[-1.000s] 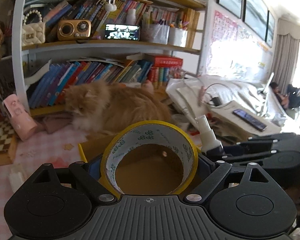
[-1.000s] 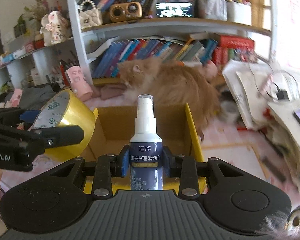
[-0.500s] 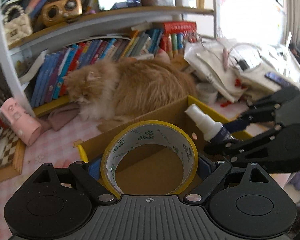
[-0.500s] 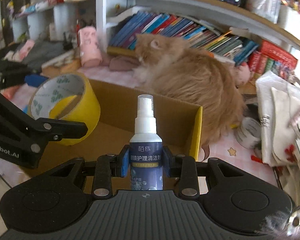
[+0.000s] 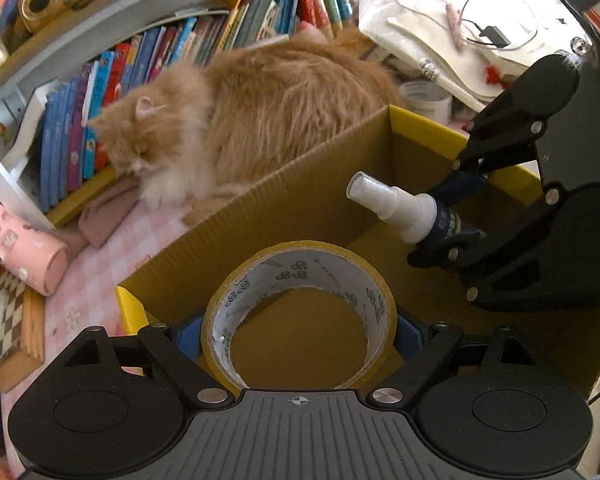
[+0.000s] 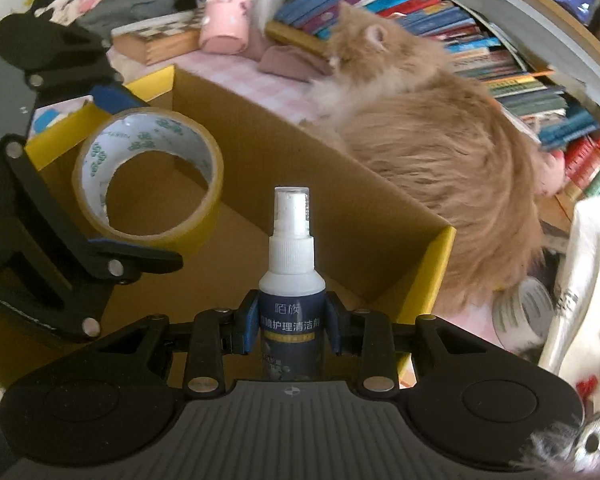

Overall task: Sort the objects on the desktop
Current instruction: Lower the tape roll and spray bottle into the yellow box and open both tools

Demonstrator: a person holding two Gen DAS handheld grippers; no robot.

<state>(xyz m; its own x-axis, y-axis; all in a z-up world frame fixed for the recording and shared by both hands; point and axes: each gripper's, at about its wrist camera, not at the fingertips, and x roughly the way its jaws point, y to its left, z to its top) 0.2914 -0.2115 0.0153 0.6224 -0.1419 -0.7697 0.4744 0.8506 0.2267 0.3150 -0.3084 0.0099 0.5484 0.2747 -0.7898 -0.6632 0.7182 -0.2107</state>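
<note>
Over the open cardboard box, both grippers hang tilted down w/ their loads. Left gripper is clamped wide on a roll of yellow tape; blue pads press the roll's outer sides, roll standing on edge so its hole faces the camera. Box floor shows through the hole. Right wrist view has the same tape roll at left, above the box interior, held between the left gripper's black fingers.

Right gripper is closed tight on a small spray bottle: dark blue label, white neck, clear cap, pads on either side of the label. Bottle points up & away from the camera in its own view; from the left wrist the bottle lies slanted, cap toward the box's far wall, above the box's inside. Whether either item touches the box floor: can't tell.

Box has brown corrugated walls w/ yellow edges and sits on a pink checked cloth. Just behind the far wall lies a fluffy orange cat, head toward a row of books on a white shelf. Pink cylinder lies left of the box beside a checkered board. Papers & cables are piled at right.
</note>
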